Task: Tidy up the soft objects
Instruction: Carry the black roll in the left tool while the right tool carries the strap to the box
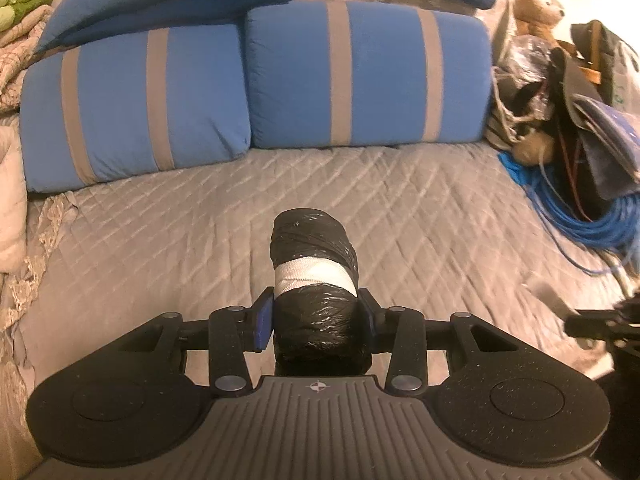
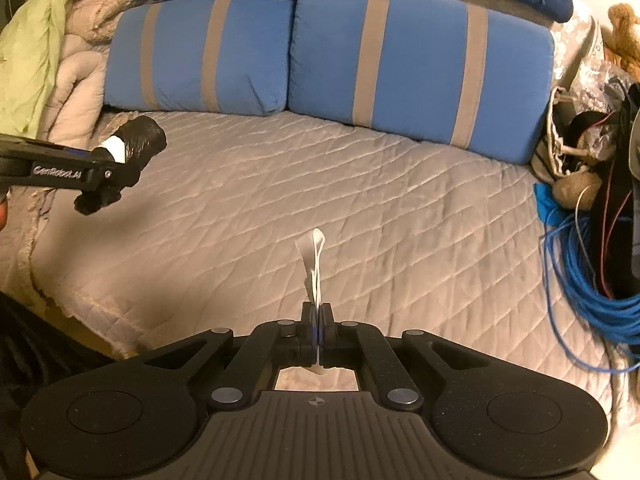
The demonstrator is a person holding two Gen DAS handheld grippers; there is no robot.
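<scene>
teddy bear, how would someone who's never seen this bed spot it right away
Start at the two blue pillows with grey stripes propped along the head of the grey quilted bed. Follow them to their right end, where a cluttered heap sits above a coil of blue cable. The teddy bear sits upright at the top of that heap, the only tan, furry thing with a face among dark bags and cords.

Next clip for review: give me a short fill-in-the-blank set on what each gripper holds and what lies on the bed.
1. The left gripper is shut on a roll wrapped in ____ plastic with a white band.
2. The right gripper pinches a thin ____ strip.
3. Each of the two blue pillows has ____ grey stripes.
4. The coiled cable at the bed's right edge is ____.

Missing words: black; white; two; blue
</scene>
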